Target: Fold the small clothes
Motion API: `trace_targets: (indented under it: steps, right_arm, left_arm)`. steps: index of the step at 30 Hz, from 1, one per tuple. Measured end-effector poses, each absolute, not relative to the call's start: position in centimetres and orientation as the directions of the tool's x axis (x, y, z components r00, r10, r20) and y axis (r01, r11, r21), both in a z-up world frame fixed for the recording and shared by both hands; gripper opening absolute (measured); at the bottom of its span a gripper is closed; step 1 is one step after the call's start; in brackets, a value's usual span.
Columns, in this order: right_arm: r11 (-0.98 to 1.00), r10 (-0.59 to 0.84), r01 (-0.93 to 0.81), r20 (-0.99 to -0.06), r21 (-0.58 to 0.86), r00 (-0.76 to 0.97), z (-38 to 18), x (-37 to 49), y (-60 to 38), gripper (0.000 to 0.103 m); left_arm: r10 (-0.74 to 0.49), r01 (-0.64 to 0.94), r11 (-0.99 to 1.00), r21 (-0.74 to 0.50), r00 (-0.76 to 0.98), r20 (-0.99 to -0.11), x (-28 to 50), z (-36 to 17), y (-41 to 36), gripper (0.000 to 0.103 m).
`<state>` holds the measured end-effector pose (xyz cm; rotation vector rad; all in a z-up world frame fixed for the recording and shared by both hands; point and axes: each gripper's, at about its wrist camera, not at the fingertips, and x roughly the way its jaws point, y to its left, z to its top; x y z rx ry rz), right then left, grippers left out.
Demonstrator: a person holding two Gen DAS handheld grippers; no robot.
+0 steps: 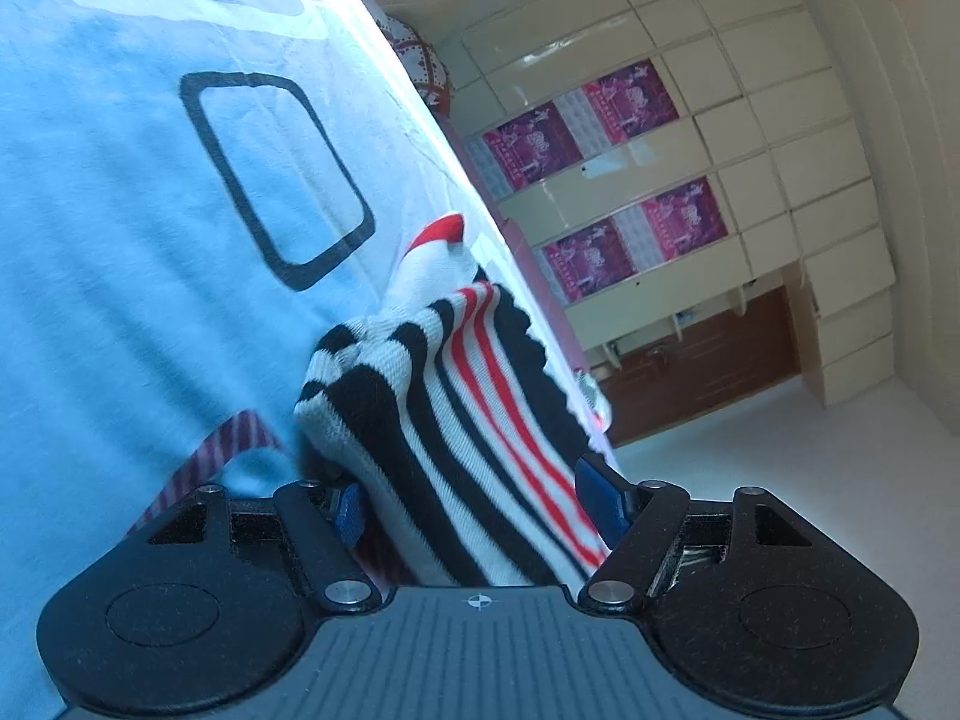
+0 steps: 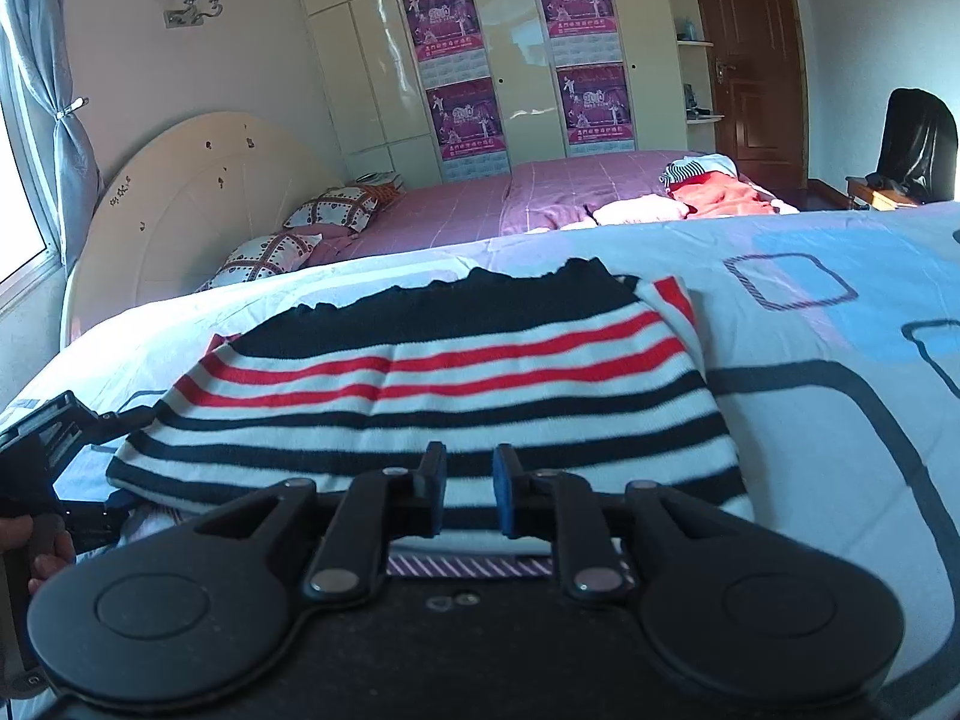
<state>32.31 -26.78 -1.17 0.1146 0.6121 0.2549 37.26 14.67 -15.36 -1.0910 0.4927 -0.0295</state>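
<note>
Sweater (image 2: 438, 396): striped black, white and red knit; lies on the sheet (image 2: 810, 312), spread flat across the right wrist view with the black hem on the far side; bunched and lifted at one end in the left wrist view (image 1: 456, 396).
Left gripper (image 1: 480, 510): jaws spread wide, blue pads (image 1: 600, 498) on either side of the raised knit; fabric passes between them, no clamping visible. Also seen at the left edge of the right wrist view (image 2: 54, 456), at the sweater's left end, a hand (image 2: 36, 546) on its handle.
Right gripper (image 2: 470, 489): jaws narrowly parted, gap visible between pads (image 2: 504, 492); tips at the sweater's near edge, over the stripes; contact with the cloth not determinable.
Sheet: pale blue with dark rounded-rectangle outlines; covers the work surface under the sweater.
Strip (image 2: 468, 567): purple-and-white striped cloth, just below the right gripper's tips.
Background: purple bed (image 2: 480, 204) with more clothes (image 2: 708, 186), cream wardrobe (image 2: 516, 48) bearing posters.
</note>
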Motion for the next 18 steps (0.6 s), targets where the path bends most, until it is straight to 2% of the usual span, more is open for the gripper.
trace_targets:
  steps: [2, 3, 4, 6, 7, 13, 18]
  right_arm:
    - [0.964, 0.264, -0.205, -0.556, 0.168, 0.788, -1.2, 33.4, -26.2, 0.019]
    - [0.966, 0.26, -0.203, -0.559, 0.163, 0.788, -1.3, 34.0, -26.0, 0.019]
    - [0.966, 0.257, -0.2, -0.562, 0.162, 0.786, -1.3, 34.7, -25.8, 0.018]
    - [0.966, 0.257, -0.201, -0.568, 0.161, 0.782, -1.4, 36.2, -25.5, 0.016]
    - [0.965, 0.262, -0.208, -0.571, 0.159, 0.778, -1.6, 36.8, -25.3, 0.015]
    - [0.941, 0.326, -0.313, -0.599, 0.131, 0.732, -2.9, 40.1, -22.9, 0.007]
    - [0.906, 0.391, -0.403, -0.612, 0.125, 0.688, -4.1, 41.4, -20.8, 0.006]
  left_arm:
    - [-0.248, -0.207, 0.467, -0.86, 0.902, -0.352, 38.4, -15.8, 14.7, 0.065]
    - [-0.236, -0.217, 0.47, -0.855, 0.903, -0.359, 38.7, -16.0, 14.8, 0.053]
    - [-0.225, -0.23, 0.465, -0.855, 0.904, -0.365, 39.0, -16.5, 15.1, 0.036]
    - [-0.219, -0.241, 0.411, -0.879, 0.91, -0.352, 39.5, -18.1, 15.8, 0.016]
    - [-0.229, -0.216, 0.403, -0.889, 0.917, -0.327, 39.8, -18.3, 15.8, 0.017]
    - [-0.229, -0.209, 0.428, -0.879, 0.916, -0.329, 41.3, -18.0, 15.1, 0.017]
    - [-0.231, -0.209, 0.424, -0.881, 0.916, -0.328, 40.7, -18.3, 15.7, 0.015]
